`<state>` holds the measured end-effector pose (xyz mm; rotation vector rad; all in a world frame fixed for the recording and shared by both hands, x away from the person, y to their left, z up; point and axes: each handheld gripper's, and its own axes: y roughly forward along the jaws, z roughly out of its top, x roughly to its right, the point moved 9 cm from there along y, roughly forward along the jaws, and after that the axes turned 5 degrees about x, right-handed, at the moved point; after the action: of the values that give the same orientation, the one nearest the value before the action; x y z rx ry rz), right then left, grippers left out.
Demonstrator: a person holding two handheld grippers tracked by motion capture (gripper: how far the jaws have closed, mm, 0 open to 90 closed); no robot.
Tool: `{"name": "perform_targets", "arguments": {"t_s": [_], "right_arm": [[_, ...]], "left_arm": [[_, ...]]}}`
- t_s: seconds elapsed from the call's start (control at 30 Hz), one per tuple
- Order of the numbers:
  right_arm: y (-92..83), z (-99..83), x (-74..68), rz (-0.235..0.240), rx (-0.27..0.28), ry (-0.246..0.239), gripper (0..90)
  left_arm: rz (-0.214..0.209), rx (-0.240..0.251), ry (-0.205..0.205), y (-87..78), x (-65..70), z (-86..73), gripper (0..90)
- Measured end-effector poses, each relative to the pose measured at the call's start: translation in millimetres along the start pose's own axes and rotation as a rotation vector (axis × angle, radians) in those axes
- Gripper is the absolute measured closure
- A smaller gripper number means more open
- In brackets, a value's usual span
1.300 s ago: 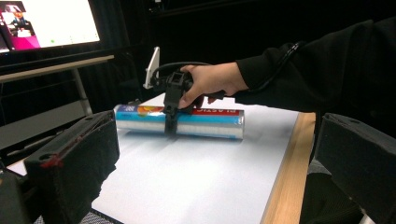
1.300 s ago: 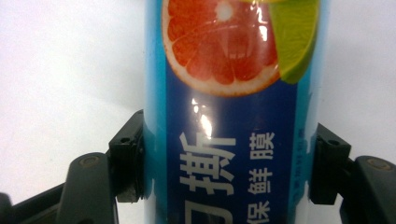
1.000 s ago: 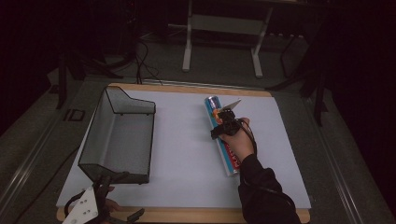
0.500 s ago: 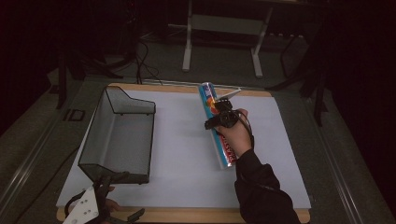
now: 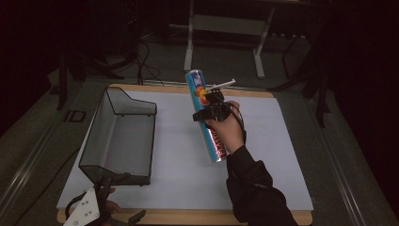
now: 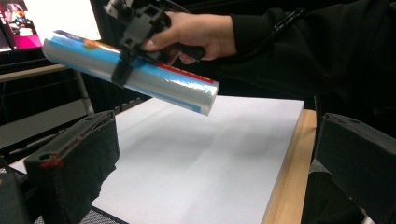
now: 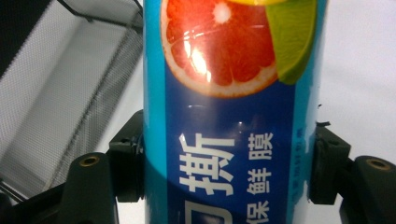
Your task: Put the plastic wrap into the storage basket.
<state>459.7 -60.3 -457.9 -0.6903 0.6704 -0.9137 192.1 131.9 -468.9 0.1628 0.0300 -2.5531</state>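
Note:
A long blue roll of cling film (image 5: pixel 196 84) with a grapefruit and a lime slice printed on it hangs tilted above the white mat (image 5: pixel 174 160), far end highest. My right gripper (image 5: pixel 211 112) is shut across its middle, and a hand holds the gripper from the near side. In the right gripper view the roll (image 7: pixel 224 93) sits between both pads (image 7: pixel 127 158). The left gripper view shows the roll (image 6: pixel 173 86) clear of the mat. My left gripper (image 5: pixel 101 207) rests at the near left corner, its jaws (image 6: pixel 215 177) open with nothing between them.
A black mesh basket (image 5: pixel 132 107) stands on the left part of the mat, its open side facing the near edge, close in front of my left gripper. A wooden table edge (image 5: pixel 197 218) runs along the front. Stand legs and cables lie on the floor behind.
My right gripper has lifted the roll off the mat and carried it up and towards the far side, its far end tipping higher. My left gripper has stayed where it was.

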Motion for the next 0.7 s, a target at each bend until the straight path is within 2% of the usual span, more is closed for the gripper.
{"name": "perform_targets", "arguments": {"t_s": [0.1,0.23,0.47,0.7], "right_arm": [[-3.2,9.3,-11.8,-0.002,0.026,-0.017,31.6],[-7.3,19.3,-26.2,0.028,0.056,-0.013,31.6],[-10.3,35.3,-49.9,0.048,0.12,-0.021,31.6],[-6.9,45.5,-77.3,0.077,0.147,-0.037,31.6]], "left_arm": [[0.0,0.001,0.002,-0.2,0.2,0.2,0.6],[0.003,-0.001,0.002,-0.3,0.0,0.0,0.6],[0.013,-0.01,0.002,-0.1,-1.4,-1.2,0.6],[0.019,-0.014,0.004,0.1,-1.6,-1.8,0.6]]}}
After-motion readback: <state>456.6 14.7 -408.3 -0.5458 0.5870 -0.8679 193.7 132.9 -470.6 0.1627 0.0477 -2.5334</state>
